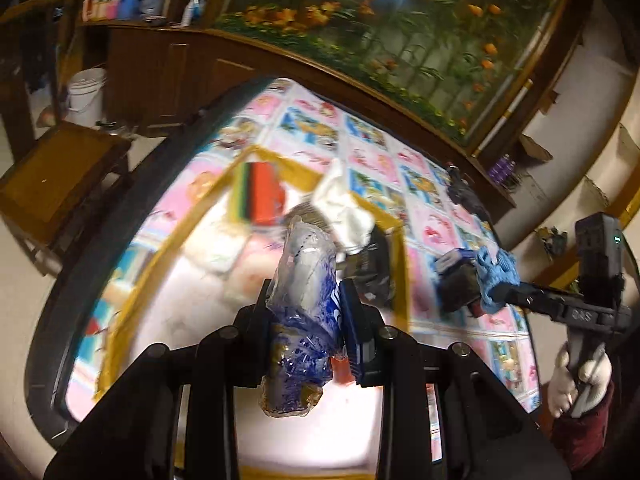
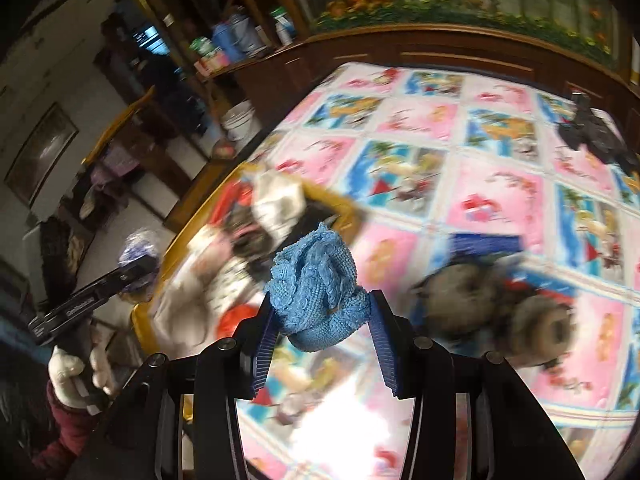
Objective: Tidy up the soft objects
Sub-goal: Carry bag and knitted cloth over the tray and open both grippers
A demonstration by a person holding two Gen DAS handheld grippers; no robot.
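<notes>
Crinkled clear-and-blue plastic, a soft packet, sits clenched in the left gripper at centre frame; its long axis runs up and down the picture, top end toward the yellow-taped area where a white cloth and striped sponge already lie, probably the sorting spot. At centre of the right wrist view, the right gripper grasps a bunched blue cloth, poking upward above the patterned sheet.

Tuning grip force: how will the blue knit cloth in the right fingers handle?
The blue cloth looks floppy: it bunches and bulges past the right gripper. Probably light, since a pinch holds the whole wad. The knit texture likely grips the ribbed pads, so slipping seems unlikely.
</notes>
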